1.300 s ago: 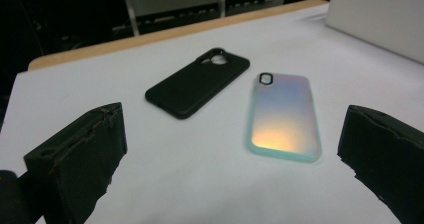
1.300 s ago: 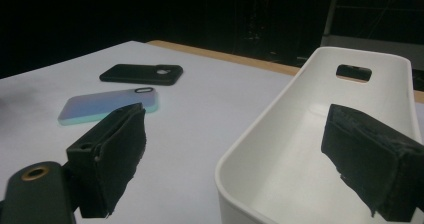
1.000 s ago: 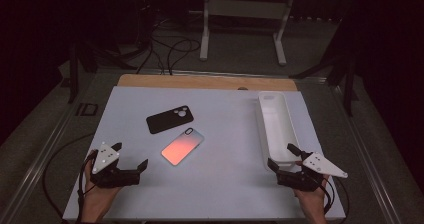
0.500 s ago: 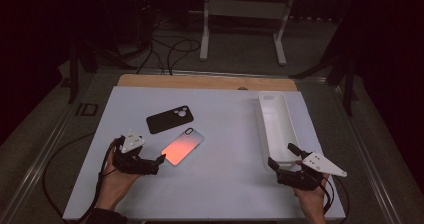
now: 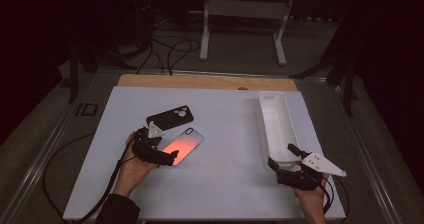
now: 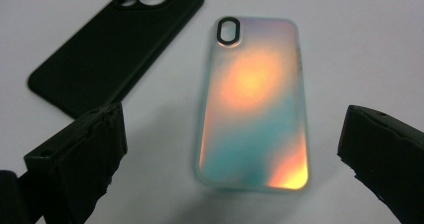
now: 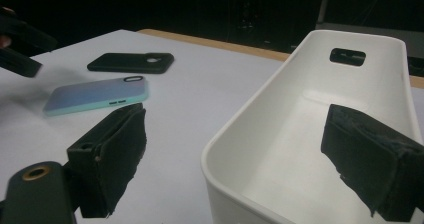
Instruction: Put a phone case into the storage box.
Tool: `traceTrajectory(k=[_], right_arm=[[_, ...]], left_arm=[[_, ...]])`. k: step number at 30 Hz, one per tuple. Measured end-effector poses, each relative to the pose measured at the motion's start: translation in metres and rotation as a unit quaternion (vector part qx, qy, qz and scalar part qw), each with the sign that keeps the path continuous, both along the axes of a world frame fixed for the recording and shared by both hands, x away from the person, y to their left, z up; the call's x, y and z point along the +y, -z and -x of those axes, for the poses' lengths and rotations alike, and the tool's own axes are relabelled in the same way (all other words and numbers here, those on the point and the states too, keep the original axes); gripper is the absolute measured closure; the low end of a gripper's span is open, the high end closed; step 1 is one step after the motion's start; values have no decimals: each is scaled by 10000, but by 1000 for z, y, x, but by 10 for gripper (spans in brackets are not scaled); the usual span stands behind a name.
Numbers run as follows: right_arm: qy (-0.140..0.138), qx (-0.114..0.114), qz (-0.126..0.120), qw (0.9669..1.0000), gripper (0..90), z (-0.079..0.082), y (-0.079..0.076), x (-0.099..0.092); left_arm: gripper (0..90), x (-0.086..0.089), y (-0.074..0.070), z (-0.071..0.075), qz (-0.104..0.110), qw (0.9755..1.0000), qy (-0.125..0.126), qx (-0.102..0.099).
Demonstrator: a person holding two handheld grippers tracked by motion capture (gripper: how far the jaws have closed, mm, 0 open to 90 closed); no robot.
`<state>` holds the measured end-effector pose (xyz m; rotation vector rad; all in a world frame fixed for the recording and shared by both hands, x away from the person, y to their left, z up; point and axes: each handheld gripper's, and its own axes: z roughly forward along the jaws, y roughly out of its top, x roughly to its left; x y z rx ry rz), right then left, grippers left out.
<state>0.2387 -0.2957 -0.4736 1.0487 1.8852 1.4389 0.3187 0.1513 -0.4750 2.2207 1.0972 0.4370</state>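
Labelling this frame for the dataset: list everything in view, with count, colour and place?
iridescent phone case: 1, orange-teal shimmer with pale rim, lying flat left of table centre, between the open jaws of the left tongs
black phone case: 1, black, flat on the table just beyond the iridescent one, apart from it
bin: 1, white, long and narrow, right side of the table, nothing inside that I can see
table: 1, white top with a wooden strip at the far edge
metal stand: 1, pale grey, on the floor behind the table
cables: several, black, on the floor behind the table
left tongs: 1, black, open, at the iridescent case's near end
right tongs: 1, black, open, at the bin's near end
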Motion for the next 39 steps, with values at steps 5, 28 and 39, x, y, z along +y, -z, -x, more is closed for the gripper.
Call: traceTrajectory(k=[5, 28, 39], right_arm=[[-1, 0, -2, 10000, 108, 0, 0, 0], [24, 9, -7, 10000, 108, -1, 0, -1], [22, 12, -3, 10000, 108, -1, 0, 0]], left_arm=[[2, -7, 7, -7, -101, 9999, 9, 109], [57, -39, 37, -29, -694, 9946, 246, 731], [124, -39, 35, -35, -660, 9913, 275, 1103]])
